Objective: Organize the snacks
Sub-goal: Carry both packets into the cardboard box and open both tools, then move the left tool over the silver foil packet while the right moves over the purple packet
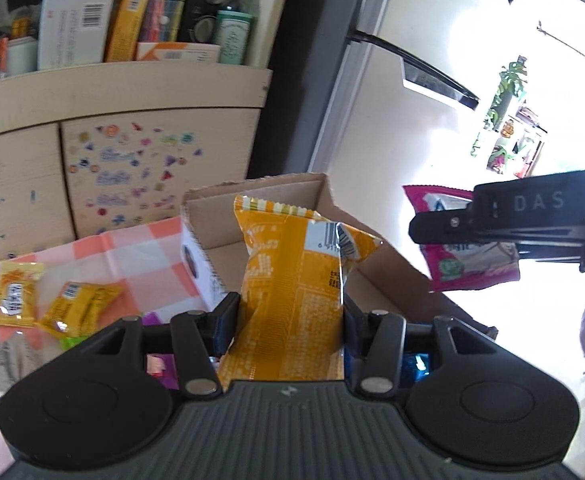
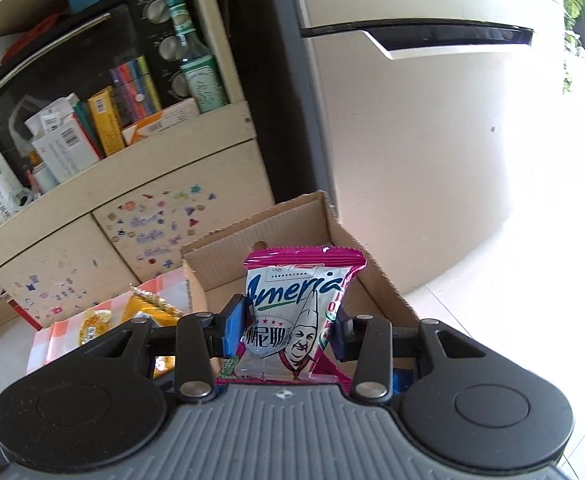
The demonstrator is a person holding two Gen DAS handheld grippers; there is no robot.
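My left gripper [image 1: 290, 312] is shut on an orange snack packet [image 1: 292, 280], held upright in front of an open cardboard box [image 1: 268, 204]. My right gripper [image 2: 288, 328] is shut on a pink and white snack packet [image 2: 292, 316], also held above the near end of the cardboard box [image 2: 292, 220]. In the left wrist view the right gripper [image 1: 444, 232] shows at the right with its pink packet [image 1: 472, 264], beside and above the box. Two yellow snack packets [image 1: 14, 300] [image 1: 78, 308] lie on the checked cloth [image 1: 124, 252] left of the box.
A beige cabinet [image 1: 112, 92] with stickers on its doors stands behind the table, its shelf packed with boxes and a bottle [image 1: 234, 28]. A white fridge [image 2: 432, 140] stands to the right. More packets [image 2: 92, 326] lie on the cloth left of the box.
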